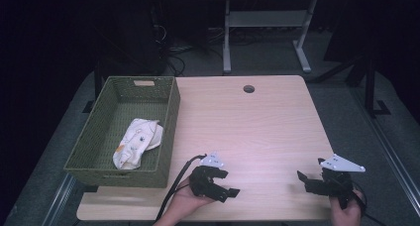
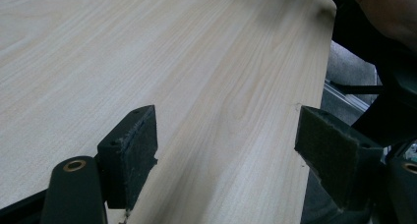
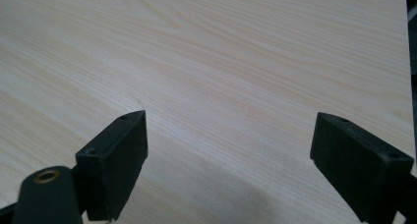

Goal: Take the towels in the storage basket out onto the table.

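both grippers sit low near the table [image 1: 257, 127] front edge: left gripper [image 1: 225, 182], right gripper [image 1: 306, 180], jaws apart w/ nothing between. green basket [image 1: 168, 112] at left holds a white cloth [image 1: 136, 141].

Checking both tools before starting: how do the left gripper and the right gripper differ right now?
The left gripper sits near the green basket and points right; the right gripper sits near the table's right edge and points left. Both have open jaws holding nothing, low over bare wood.
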Demonstrator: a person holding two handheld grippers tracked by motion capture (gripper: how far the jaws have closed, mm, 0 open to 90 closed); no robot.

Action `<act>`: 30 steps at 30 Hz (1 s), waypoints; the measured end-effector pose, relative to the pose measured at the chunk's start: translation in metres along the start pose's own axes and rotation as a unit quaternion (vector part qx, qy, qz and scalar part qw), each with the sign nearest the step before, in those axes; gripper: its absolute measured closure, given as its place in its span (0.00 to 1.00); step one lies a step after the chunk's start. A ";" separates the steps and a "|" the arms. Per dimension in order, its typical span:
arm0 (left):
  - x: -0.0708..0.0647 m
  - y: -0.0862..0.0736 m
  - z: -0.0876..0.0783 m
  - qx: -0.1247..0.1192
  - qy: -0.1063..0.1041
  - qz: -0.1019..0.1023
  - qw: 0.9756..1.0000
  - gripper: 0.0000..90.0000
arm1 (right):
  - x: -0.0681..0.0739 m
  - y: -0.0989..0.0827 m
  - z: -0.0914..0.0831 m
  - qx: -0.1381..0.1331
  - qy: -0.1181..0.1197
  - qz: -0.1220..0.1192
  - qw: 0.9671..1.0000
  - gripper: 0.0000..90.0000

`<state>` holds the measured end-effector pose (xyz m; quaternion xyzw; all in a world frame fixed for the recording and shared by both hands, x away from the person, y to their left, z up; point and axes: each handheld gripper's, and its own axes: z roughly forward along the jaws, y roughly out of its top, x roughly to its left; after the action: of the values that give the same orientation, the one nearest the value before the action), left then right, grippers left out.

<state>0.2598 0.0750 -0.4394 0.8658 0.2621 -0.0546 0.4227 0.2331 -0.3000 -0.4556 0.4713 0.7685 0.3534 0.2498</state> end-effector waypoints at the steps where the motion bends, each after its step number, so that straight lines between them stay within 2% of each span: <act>1: 0.000 0.000 0.001 0.001 0.001 0.001 1.000 0.26 | 0.000 0.000 0.000 0.000 0.000 0.000 1.000 0.15; 9: -0.002 0.000 0.001 0.013 -0.002 0.014 1.000 0.26 | 0.001 0.001 0.003 0.003 -0.002 0.004 1.000 0.15; 13: -0.002 0.007 -0.003 0.018 -0.009 0.014 1.000 0.26 | 0.002 0.002 0.004 0.007 -0.005 0.002 1.000 0.15; 16: -0.001 0.017 -0.006 0.029 0.007 0.024 0.999 0.27 | 0.002 0.002 0.005 0.007 -0.004 0.003 1.000 0.15; 19: 0.003 0.027 -0.012 0.018 0.000 0.013 1.000 0.27 | 0.002 0.001 0.004 0.007 -0.005 0.006 1.000 0.15; 24: 0.009 0.048 -0.017 0.037 0.010 0.023 0.999 0.26 | 0.000 0.001 0.004 0.004 -0.004 0.007 1.000 0.15; 27: 0.012 0.060 -0.021 0.045 0.030 0.035 0.998 0.27 | 0.000 0.000 0.002 0.003 -0.004 0.008 1.000 0.15; 30: 0.015 0.070 -0.026 0.047 0.030 0.030 0.998 0.27 | 0.000 0.000 0.003 0.004 -0.001 0.010 1.000 0.15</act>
<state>0.3039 0.0653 -0.3785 0.8933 0.2456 -0.0283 0.3753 0.2350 -0.2997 -0.4576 0.4805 0.7646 0.3524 0.2456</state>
